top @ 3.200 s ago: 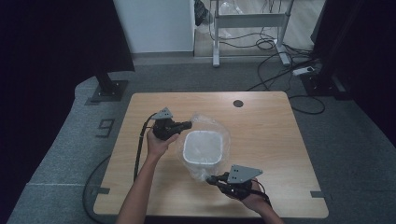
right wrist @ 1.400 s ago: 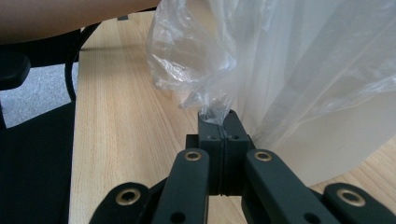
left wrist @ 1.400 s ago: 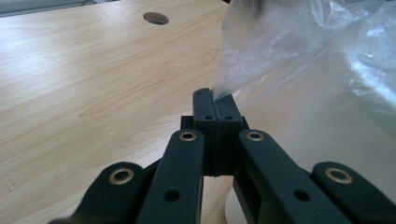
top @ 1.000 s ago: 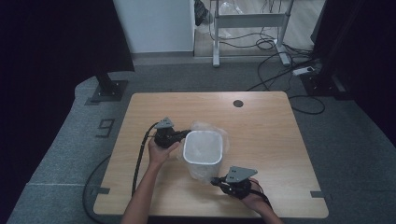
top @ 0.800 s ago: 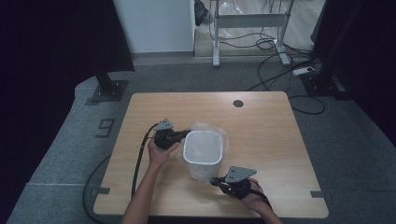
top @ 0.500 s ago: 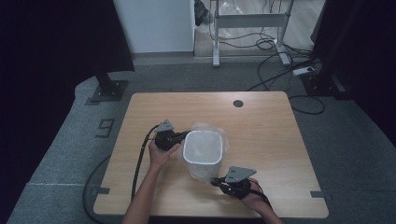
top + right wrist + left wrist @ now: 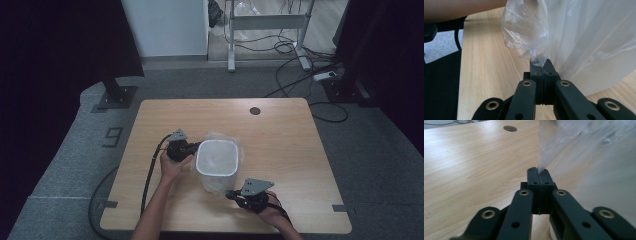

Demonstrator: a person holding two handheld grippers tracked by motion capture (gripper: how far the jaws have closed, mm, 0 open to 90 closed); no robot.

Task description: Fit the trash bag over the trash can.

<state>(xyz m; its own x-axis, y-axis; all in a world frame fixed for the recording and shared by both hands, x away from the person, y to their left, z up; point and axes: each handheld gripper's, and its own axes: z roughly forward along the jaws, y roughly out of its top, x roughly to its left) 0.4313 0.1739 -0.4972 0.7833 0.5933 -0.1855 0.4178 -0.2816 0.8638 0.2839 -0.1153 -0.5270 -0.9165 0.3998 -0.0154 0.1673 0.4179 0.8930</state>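
The plastic bag (image 7: 586,157) runs off the top and right edges in the left gripper view. The white bin (image 7: 599,77) is veiled behind it and cut at the right edge in the right gripper view. Bin's inside, from the high view: too hazy to tell.

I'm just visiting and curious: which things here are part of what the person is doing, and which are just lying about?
In the job:
clear plastic bag
white bin
left gripper, shut on the bag
right gripper, shut on the bag

Lying about:
table
floor cables
metal stand
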